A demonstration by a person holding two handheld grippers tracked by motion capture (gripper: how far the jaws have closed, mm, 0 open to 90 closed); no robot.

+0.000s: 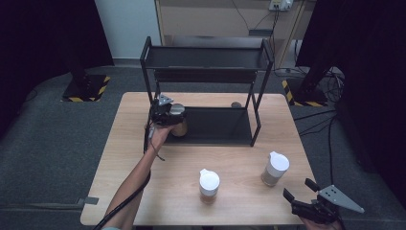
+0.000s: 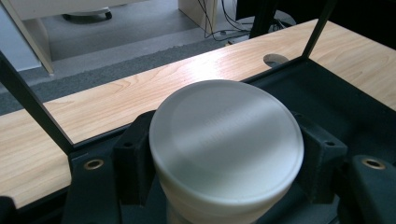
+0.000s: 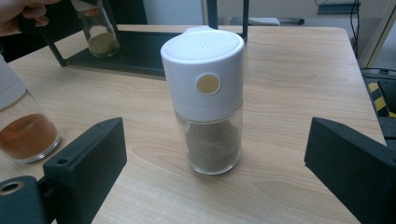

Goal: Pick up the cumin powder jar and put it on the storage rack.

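Note:
My left gripper is shut on a spice jar at the left end of the black rack's lower shelf. Its white lid sits between the jaws in the left gripper view. Whether the jar rests on the shelf I cannot tell. The same jar, with olive powder, appears in the right gripper view. My right gripper is open at the table's front right corner. A white-capped jar of grey-brown powder stands just ahead of its jaws, untouched.
Another white-capped jar, with orange-red powder, stands near the front middle of the wooden table. The rack's upper shelf overhangs the lower one. A dark round hole lies in the tabletop behind the rack.

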